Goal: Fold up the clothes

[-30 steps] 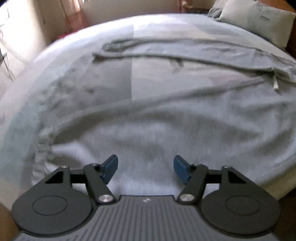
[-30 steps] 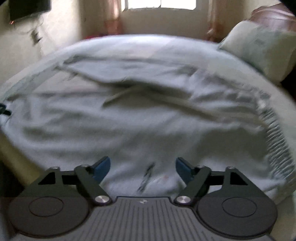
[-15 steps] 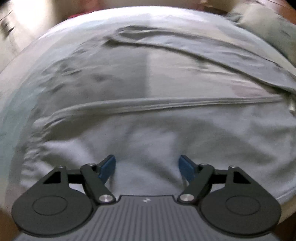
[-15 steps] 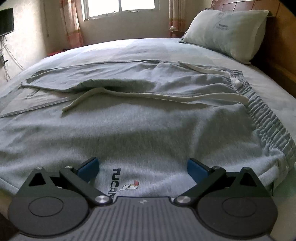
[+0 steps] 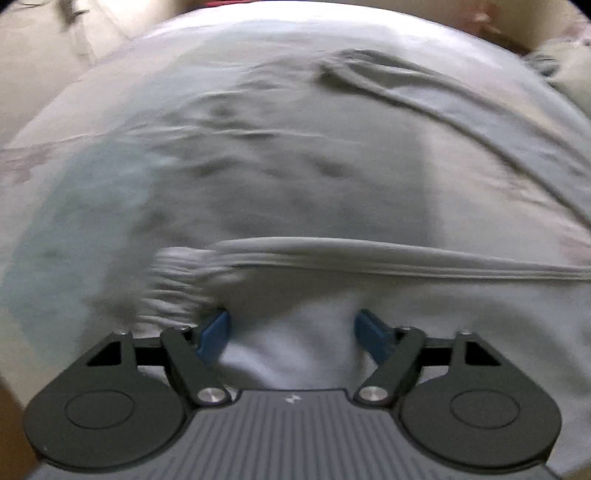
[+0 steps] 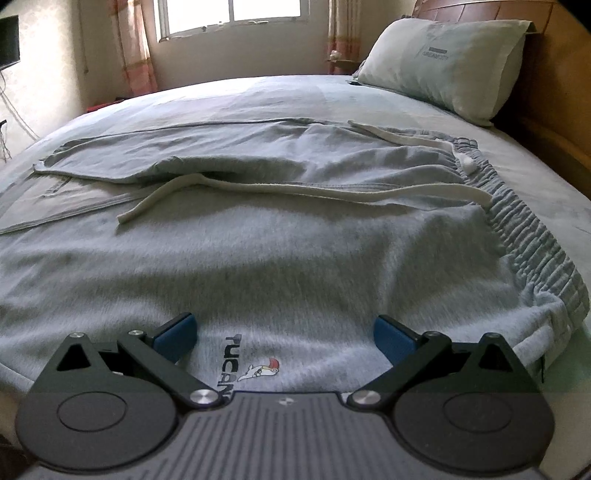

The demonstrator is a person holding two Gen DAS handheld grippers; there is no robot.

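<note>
Grey sweatpants [image 6: 295, 258] spread flat across the bed [image 6: 258, 96], legs running off to the left, gathered waistband [image 6: 532, 236] at the right.

In the left wrist view, blurred throughout: ribbed ankle cuff [image 5: 181, 280] bunched at lower left, just above the left blue pad [image 5: 214, 332]. Left gripper [image 5: 291, 332] pointing steeply down at the near leg, jaws closing at this moment yet well apart, pale fabric lying between them, pads not pressing on it. A long seam ridge [image 5: 406, 258] running from the cuff off to the right edge. Beyond it, bare bedsheet, then the far leg [image 5: 424, 92] slanting toward the upper right.

In the right wrist view, sharp: far leg folded flat at upper left. White drawstring [image 6: 295, 190] trailing from centre-left across to the waistband, a second end [image 6: 399, 134] lying above it. Right gripper [image 6: 284, 338] low over the near fabric, jaws spread as wide as possible, gripping nothing. Printed logo [image 6: 251, 365] with a small bird between the pads [image 6: 177, 334]. Pillow [image 6: 443, 62] against the wooden headboard [image 6: 554, 74] at upper right; window [image 6: 232, 14] and curtains [image 6: 133, 44] behind the bed.
</note>
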